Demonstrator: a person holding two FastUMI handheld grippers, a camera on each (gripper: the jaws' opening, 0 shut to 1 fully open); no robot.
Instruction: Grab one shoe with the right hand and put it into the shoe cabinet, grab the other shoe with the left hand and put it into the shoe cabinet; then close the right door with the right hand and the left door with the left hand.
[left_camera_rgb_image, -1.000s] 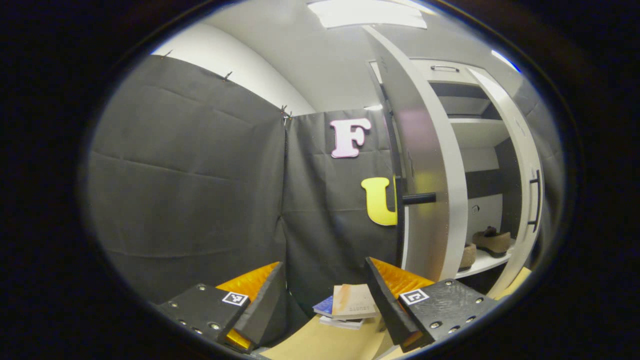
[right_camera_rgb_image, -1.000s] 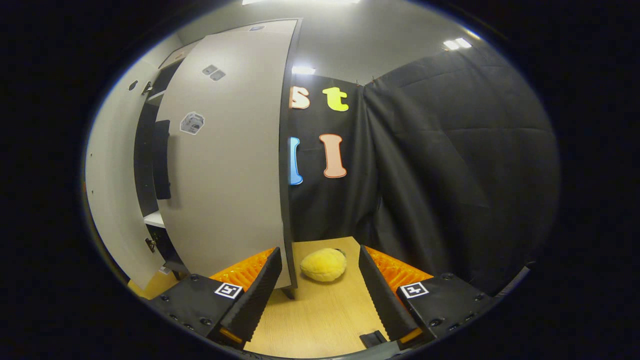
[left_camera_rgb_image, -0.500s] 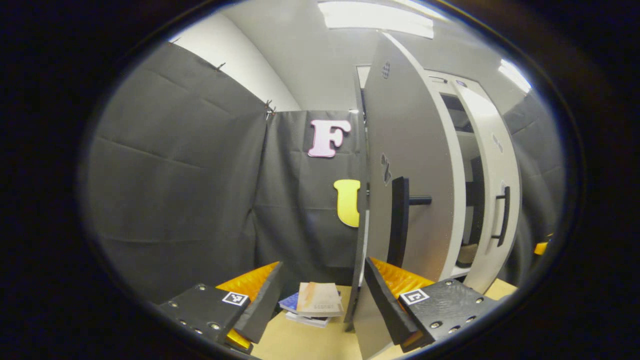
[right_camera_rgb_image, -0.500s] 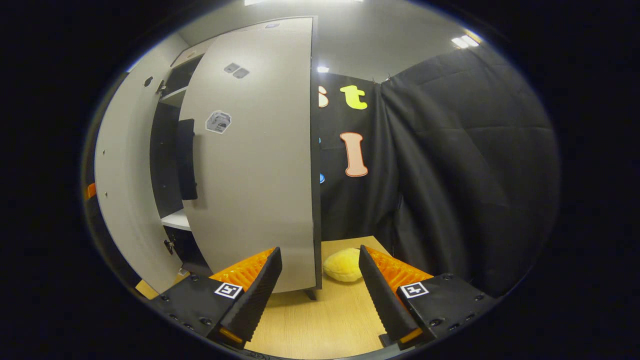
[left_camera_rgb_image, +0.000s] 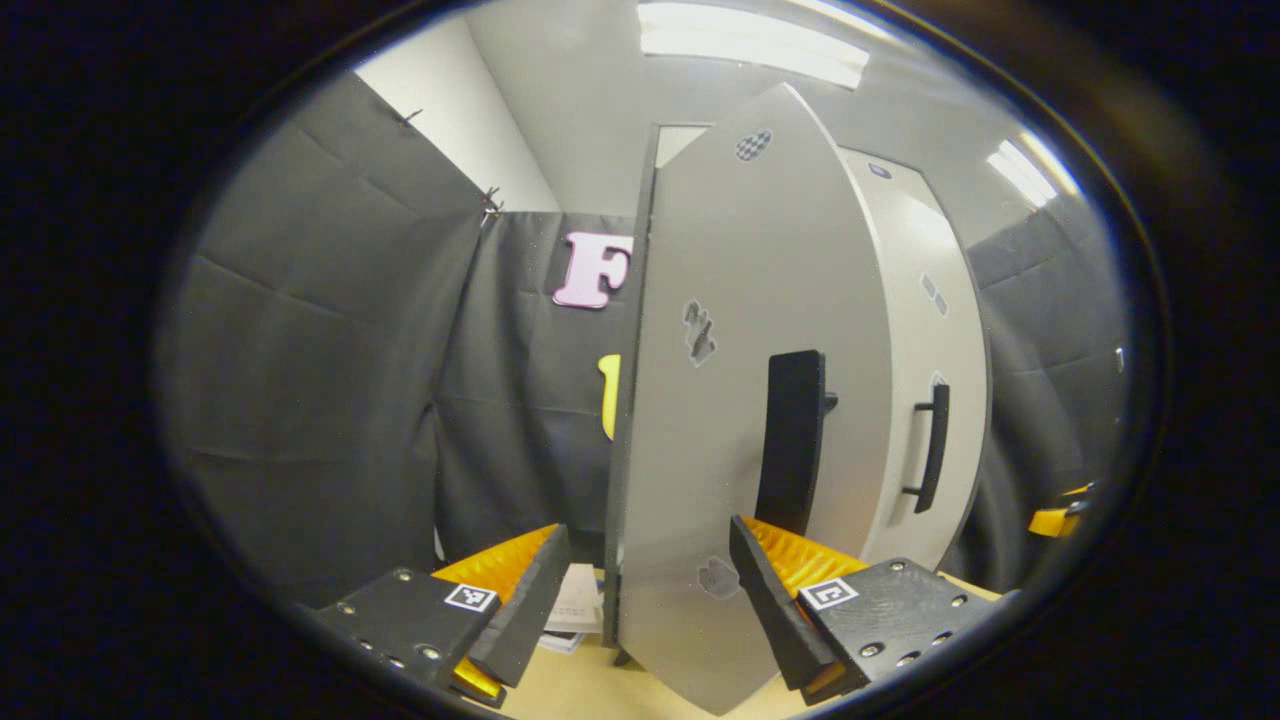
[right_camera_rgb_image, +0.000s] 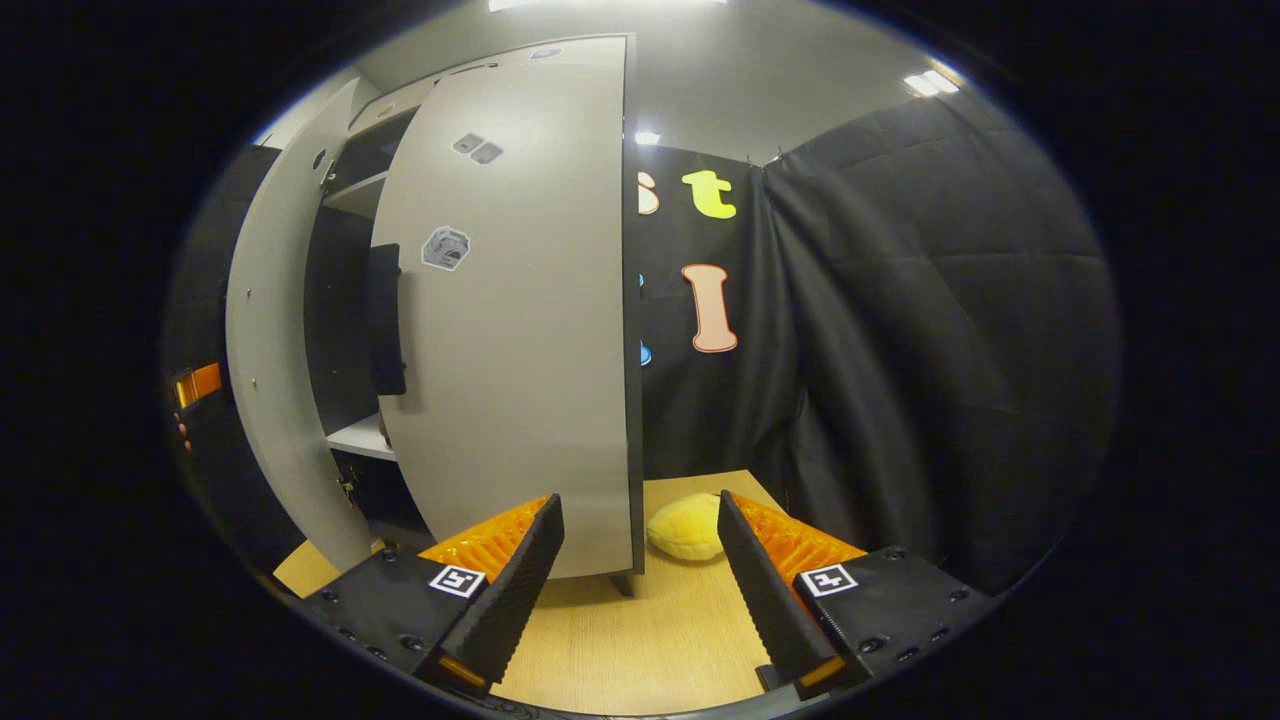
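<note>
Wooden counter (right_camera_rgb_image: 640, 640) under tall grey shoe cabinet | left grey door (left_camera_rgb_image: 740, 400) with black handle (left_camera_rgb_image: 790, 440) nearly shut, right grey door (right_camera_rgb_image: 520, 320) ajar | left tool (left_camera_rgb_image: 645, 590) spread at left door's edge | right tool (right_camera_rgb_image: 640, 580) spread, empty | yellow plush (right_camera_rgb_image: 685, 527) beyond.

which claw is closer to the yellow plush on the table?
Right. The right claw hovers open just short of the yellow plush, which sits between its fingers. The left claw is at the cabinet's left door.
</note>
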